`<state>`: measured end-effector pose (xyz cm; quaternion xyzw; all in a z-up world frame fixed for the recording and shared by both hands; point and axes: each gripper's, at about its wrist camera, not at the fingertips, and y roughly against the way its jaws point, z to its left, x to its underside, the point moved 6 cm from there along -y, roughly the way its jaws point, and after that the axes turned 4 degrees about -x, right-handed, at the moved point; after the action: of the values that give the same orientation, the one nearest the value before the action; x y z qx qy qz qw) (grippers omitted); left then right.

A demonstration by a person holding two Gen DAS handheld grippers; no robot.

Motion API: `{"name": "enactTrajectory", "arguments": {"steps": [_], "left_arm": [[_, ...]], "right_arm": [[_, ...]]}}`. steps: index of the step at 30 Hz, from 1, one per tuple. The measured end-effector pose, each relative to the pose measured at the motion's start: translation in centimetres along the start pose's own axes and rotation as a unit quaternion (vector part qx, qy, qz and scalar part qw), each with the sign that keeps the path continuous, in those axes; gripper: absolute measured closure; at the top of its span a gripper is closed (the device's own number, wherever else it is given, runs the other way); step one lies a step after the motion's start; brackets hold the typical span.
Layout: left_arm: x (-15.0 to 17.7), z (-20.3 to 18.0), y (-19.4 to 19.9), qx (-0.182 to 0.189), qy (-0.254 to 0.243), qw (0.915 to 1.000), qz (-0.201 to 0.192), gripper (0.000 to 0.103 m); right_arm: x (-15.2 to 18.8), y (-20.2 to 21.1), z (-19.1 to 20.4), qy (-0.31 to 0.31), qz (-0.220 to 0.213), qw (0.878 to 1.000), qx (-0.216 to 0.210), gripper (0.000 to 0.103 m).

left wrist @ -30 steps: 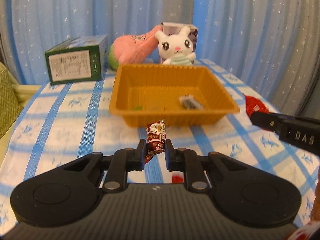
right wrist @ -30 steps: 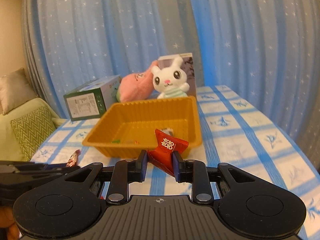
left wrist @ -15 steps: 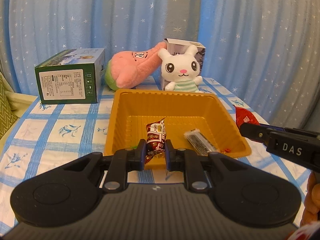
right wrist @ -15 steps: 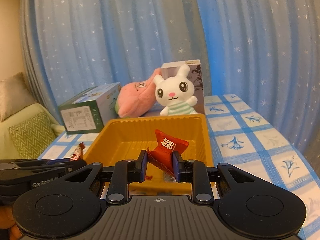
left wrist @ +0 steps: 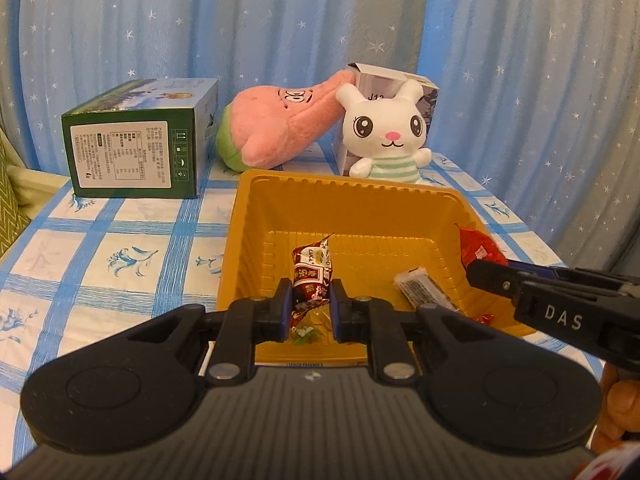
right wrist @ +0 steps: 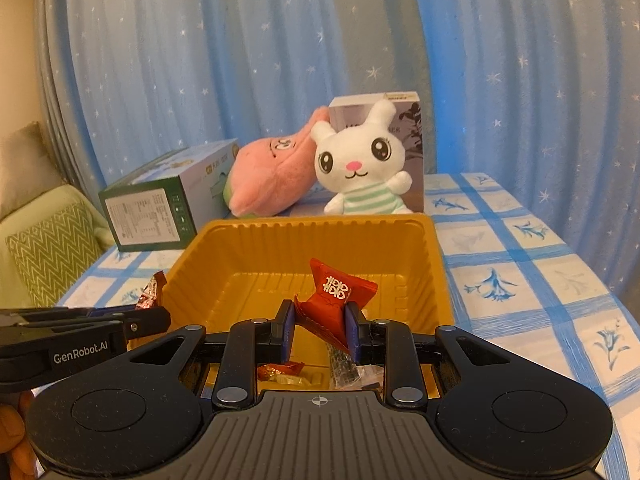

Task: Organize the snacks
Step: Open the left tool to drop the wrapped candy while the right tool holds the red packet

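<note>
Hovering over the orange tray [left wrist: 444, 200], the left gripper [left wrist: 311, 308] clenches a brown candy [left wrist: 310, 276], the right gripper [right wrist: 320, 330] a red one [right wrist: 338, 294]; best release low, well inside the walls.

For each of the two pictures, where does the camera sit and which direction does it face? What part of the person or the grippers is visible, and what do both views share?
Left wrist view: sits on the left gripper, looking forward over the yellow tray; jaws grip a brown candy; the right gripper and some fingers show at right.
Right wrist view: sits on the right gripper, facing the same way; jaws grip a red candy; the left gripper enters at left.
Shared: tray, white rabbit plush, pink plush, green box, blue curtain.
</note>
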<state>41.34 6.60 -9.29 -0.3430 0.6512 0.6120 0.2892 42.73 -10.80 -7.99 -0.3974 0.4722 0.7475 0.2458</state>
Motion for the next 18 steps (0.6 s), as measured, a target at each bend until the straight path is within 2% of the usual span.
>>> {"name": "enactTrajectory", "arguments": {"steps": [14,18], "left_arm": [[-0.5,0.5,-1.6,0.005,0.009,0.9999,0.001,0.086],[-0.4,0.1,-2.0,0.019,0.011,0.9998,0.003,0.085]], "right_arm": [[0.2,-1.5,-0.5,-0.004,0.009,1.000,0.001,0.076],[0.1,-1.5,-0.7,-0.009,0.010,1.000,-0.001,0.076]]}}
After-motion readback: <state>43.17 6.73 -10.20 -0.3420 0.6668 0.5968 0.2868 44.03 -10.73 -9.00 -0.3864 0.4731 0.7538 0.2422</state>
